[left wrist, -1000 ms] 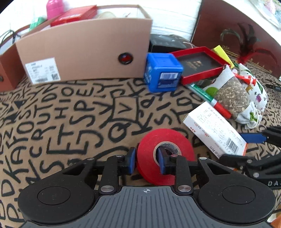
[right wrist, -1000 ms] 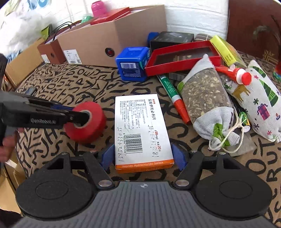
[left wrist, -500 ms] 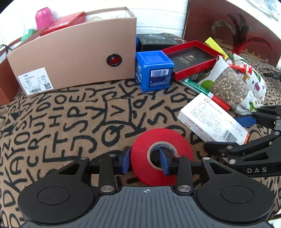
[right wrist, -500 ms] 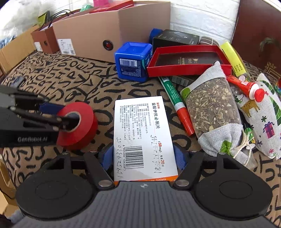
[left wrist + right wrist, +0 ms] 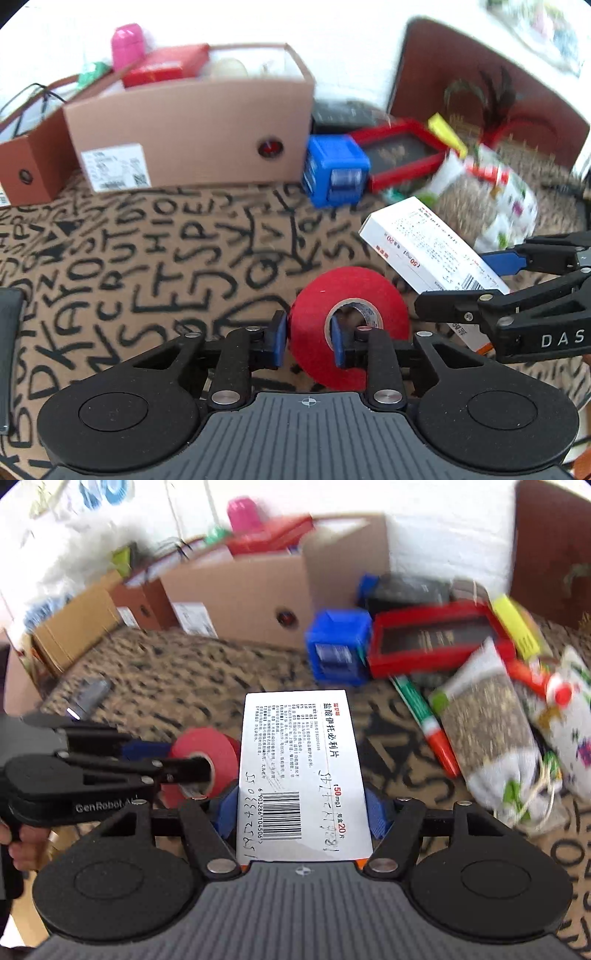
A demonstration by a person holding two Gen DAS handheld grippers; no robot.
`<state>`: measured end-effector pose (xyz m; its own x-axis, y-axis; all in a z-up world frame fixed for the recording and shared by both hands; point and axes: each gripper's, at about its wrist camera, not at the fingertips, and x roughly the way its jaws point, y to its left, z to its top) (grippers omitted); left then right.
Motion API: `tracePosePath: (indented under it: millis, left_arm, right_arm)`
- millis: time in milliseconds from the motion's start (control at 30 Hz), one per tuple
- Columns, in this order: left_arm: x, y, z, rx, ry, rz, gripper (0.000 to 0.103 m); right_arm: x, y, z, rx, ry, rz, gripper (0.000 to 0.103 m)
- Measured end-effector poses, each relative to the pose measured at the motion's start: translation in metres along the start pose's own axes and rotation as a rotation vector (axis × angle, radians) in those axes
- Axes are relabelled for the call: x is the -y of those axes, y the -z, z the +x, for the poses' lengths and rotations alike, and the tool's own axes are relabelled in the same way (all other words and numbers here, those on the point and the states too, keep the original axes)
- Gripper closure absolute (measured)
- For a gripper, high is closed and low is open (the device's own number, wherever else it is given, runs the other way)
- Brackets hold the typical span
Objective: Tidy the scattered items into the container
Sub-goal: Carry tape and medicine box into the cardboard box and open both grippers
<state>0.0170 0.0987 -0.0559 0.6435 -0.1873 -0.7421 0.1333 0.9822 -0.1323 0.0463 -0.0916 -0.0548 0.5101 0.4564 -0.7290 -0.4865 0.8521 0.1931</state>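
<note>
My left gripper is shut on a red tape roll, one finger outside the ring and one through its hole, held above the patterned cloth. My right gripper is shut on a white medicine box, lifted off the cloth; the box also shows in the left wrist view. The tape roll shows in the right wrist view just left of the box. The open cardboard container stands at the back, holding a red box and other items.
A blue cube, a red tray, a green-red marker, a seed sachet and a printed cloth bag lie at the right. A smaller brown box stands left of the container.
Both grippers have lifted with their items: the medicine box has come off the cloth and the tape roll has risen. The views are blurred by the motion.
</note>
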Motion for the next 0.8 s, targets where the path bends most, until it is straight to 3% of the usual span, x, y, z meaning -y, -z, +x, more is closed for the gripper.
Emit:
tracePosePath:
  millis: [167,433,600,733,800]
  left_arm:
    - [-0.022,-0.035,-0.033,0.111,0.002,-0.029,0.081]
    - [-0.065,-0.126,-0.061,0.274,-0.098,-0.063,0.081]
    - [-0.095,-0.182,-0.033,0.265,-0.126,-0.125,0.080]
    - [-0.113,-0.206,0.007,0.218,-0.160,-0.132,0.080]
    - [-0.123,-0.214,0.024,0.196,-0.137,-0.147,0.080]
  right_arm:
    - [-0.012,-0.040,-0.016,0.070,-0.064,-0.015,0.032]
    - [-0.025,-0.124,-0.022,0.163,-0.073,-0.004,0.032]
    - [-0.033,-0.178,0.010,0.188,0.044,-0.012,0.032]
    - [-0.027,-0.213,0.051,0.185,0.100,0.009,0.032]
    - [-0.023,-0.225,0.072,0.177,0.113,0.009,0.032]
